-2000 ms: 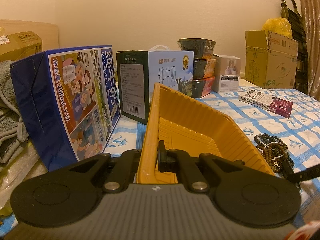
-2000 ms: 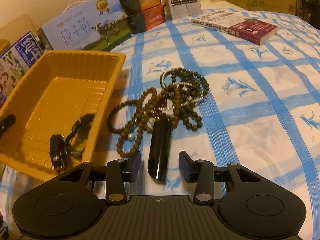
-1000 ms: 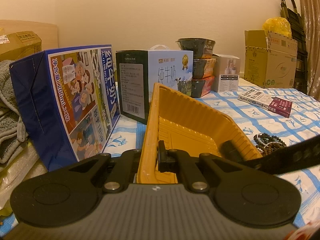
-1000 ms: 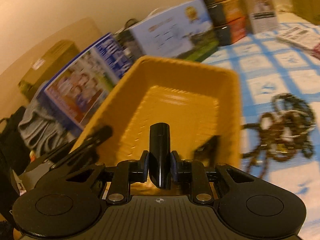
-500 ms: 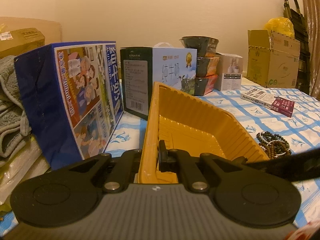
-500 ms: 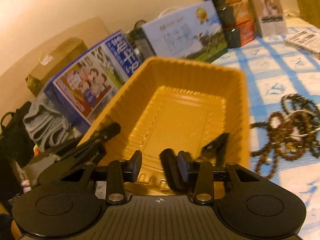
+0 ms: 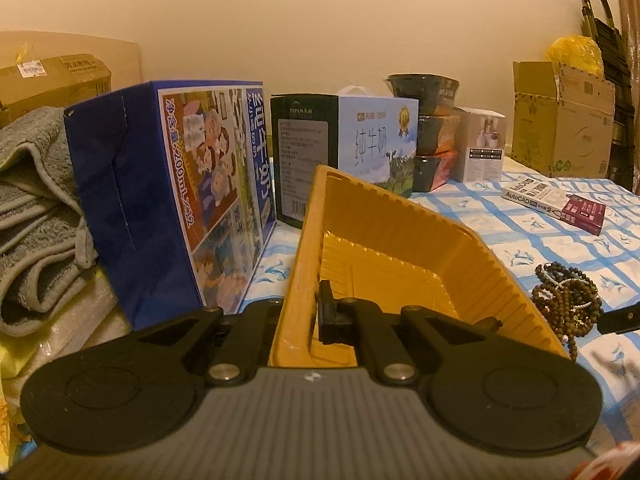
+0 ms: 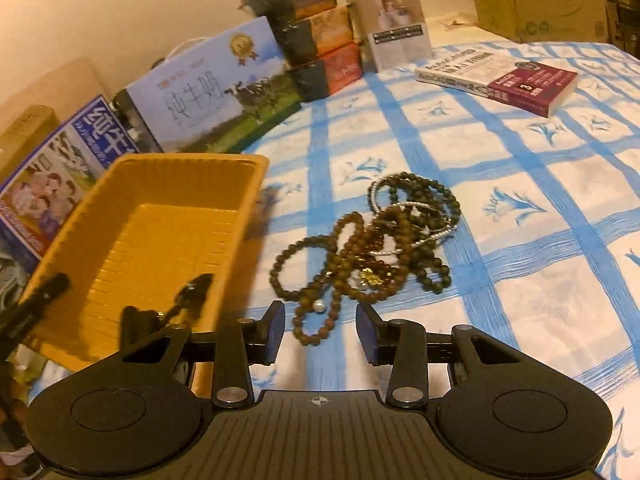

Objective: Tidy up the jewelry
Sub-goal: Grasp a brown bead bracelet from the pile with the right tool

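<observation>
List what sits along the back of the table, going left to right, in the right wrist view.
Blue carton → milk box → stacked bowls → white box → book.

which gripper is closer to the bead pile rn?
Right. The right gripper is open and empty just short of the bead pile, one strand end between its fingertips. The left gripper is clamped on the yellow tray rim, the tray's width away.

Bare cream wall point(image 7: 320, 20) in warm light, blue-checked tablecloth point(image 8: 540, 240) below.
</observation>
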`<control>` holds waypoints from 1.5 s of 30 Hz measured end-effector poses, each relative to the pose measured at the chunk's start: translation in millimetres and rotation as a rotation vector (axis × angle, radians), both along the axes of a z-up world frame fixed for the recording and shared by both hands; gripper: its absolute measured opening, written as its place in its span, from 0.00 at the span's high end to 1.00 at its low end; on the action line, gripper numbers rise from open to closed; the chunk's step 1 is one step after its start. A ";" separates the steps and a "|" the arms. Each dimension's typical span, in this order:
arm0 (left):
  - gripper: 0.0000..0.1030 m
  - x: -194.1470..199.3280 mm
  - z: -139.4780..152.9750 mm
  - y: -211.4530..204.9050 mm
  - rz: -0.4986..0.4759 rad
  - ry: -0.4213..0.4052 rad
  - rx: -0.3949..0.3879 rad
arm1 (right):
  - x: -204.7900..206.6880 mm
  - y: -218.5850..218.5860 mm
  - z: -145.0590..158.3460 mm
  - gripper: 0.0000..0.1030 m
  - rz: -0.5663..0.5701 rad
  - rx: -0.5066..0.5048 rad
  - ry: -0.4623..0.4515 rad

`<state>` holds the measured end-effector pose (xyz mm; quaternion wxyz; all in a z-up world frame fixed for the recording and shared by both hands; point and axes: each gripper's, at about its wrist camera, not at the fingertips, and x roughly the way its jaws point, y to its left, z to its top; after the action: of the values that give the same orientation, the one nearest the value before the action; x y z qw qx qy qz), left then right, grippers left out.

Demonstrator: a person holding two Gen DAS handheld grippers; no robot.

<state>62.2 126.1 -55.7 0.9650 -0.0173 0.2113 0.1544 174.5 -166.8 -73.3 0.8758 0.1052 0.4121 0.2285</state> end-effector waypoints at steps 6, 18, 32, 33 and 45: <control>0.94 0.1 -0.8 1.4 0.001 0.002 0.002 | 6.9 29.8 -3.6 0.61 0.113 -0.071 -0.082; 0.94 0.1 -1.3 4.9 0.006 -0.001 -0.001 | 22.7 88.0 -33.6 0.78 0.328 -0.284 -0.212; 0.94 -0.6 -1.0 7.3 0.011 0.001 -0.005 | 32.3 83.5 -42.1 0.94 0.384 -0.289 -0.193; 0.94 -0.7 -0.8 6.8 0.011 0.001 -0.005 | 32.8 77.8 -38.6 0.94 0.367 -0.255 -0.178; 0.95 0.6 0.1 6.2 0.011 -0.001 -0.006 | 52.5 28.6 31.5 0.94 0.199 0.097 -0.098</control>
<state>62.8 132.3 -55.6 0.9642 -0.0216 0.2110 0.1593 227.0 -138.2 -41.7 0.8617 0.0948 0.3657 0.3386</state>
